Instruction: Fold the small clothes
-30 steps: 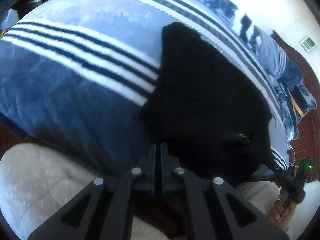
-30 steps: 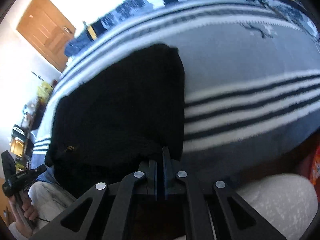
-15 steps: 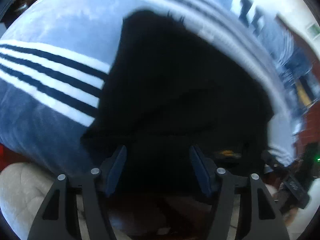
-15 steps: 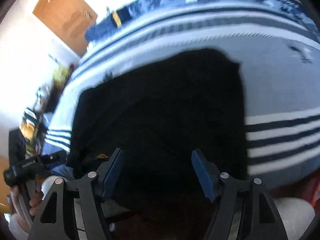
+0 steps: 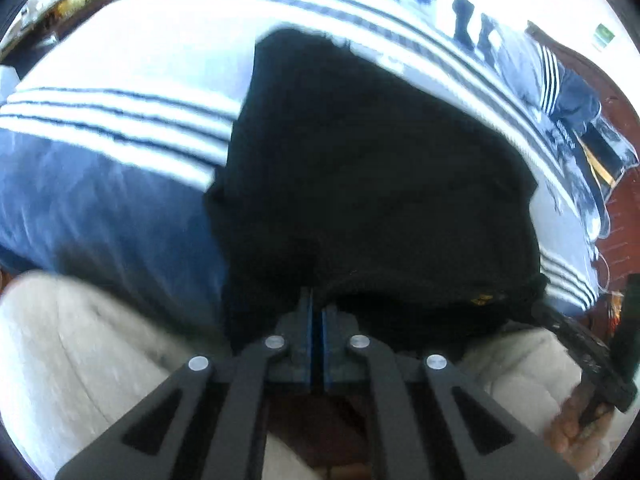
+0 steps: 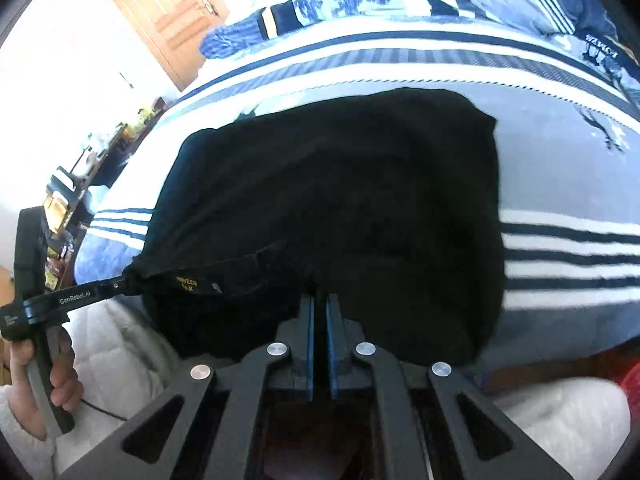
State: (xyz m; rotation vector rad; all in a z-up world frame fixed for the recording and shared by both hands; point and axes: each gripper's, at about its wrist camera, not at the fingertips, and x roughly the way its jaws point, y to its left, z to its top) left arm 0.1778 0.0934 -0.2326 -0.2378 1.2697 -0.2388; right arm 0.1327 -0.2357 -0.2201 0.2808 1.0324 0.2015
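A black garment (image 5: 372, 184) is spread on the bed (image 5: 100, 200), its near edge drawn over the bedside toward the person's lap. That near hem is pinched at two places. The left hand-held gripper (image 5: 316, 312) is closed to a thin slit on the edge near the garment's left corner; the right hand-held gripper (image 6: 320, 312) is closed the same way on the edge further right. Blue pads are seen nearly touching in both, with dark cloth running into the slit.

The step in hand is judged to be a lengthwise fold: the near edge is taken up so that it can be carried over the rest. The next move would call for both grips to be raised evenly and moved away toward the far edge, the hem kept taut between them so no sag forms.

Only in the right view are the yellow label (image 6: 187, 283) inside the hem, the left tool seen side-on and a wooden door (image 6: 168, 16) shown. Only the left view shows a brick wall (image 5: 624, 216) beyond the bed.
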